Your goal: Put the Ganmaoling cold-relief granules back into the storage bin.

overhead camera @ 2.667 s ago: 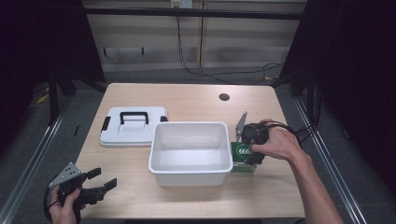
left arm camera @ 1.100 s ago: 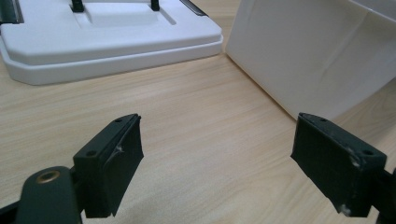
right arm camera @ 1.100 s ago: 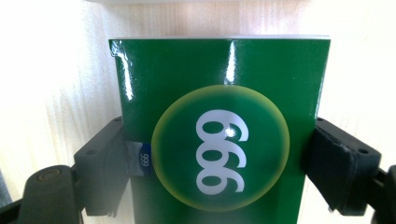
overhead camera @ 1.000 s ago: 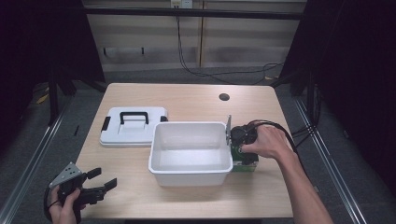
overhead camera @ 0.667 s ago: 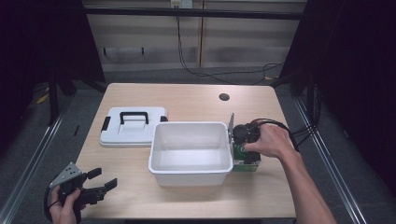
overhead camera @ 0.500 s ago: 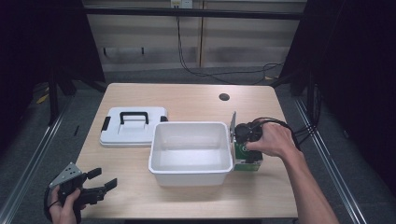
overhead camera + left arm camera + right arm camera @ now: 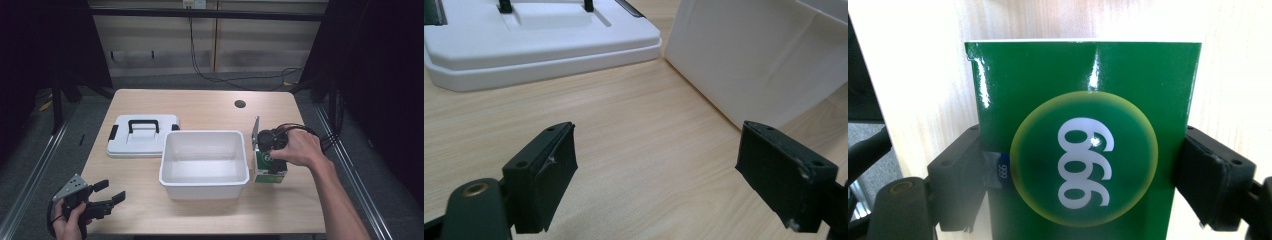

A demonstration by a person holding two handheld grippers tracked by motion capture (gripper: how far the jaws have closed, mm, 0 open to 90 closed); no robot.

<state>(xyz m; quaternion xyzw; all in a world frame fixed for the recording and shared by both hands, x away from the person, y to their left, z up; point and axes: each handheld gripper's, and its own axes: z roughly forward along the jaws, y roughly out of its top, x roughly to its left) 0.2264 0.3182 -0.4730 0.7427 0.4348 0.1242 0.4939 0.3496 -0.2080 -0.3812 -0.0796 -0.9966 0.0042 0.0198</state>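
wooden table (image 7: pixel 200 107) | glossy green box (image 7: pixel 1083 145), "999" disc | right gripper (image 7: pixel 1083 165) jaws clamping it

Wooden table (image 7: pixel 200 107) — white bin (image 7: pixel 204 181), lid (image 7: pixel 142 137), green box (image 7: pixel 270 167)

Two hand-held black grippers, bare forearms

The left gripper (image 7: pixel 107 200) is black, with a grey three-cornered plate on top dotted with small dark marks and a black cable looping beside the left hand (image 7: pixel 67 222). In the left gripper view its two jaws are thick, matte black blocks with small round screw holes on their top faces, scuffed pale at the edges; a brass-coloured ring sits in the black arm under the left one. The right gripper (image 7: pixel 270 162) is black too, with a bundle of black cables curling out behind the right hand (image 7: pixel 295 148). Both forearms are bare, no sleeves showing.
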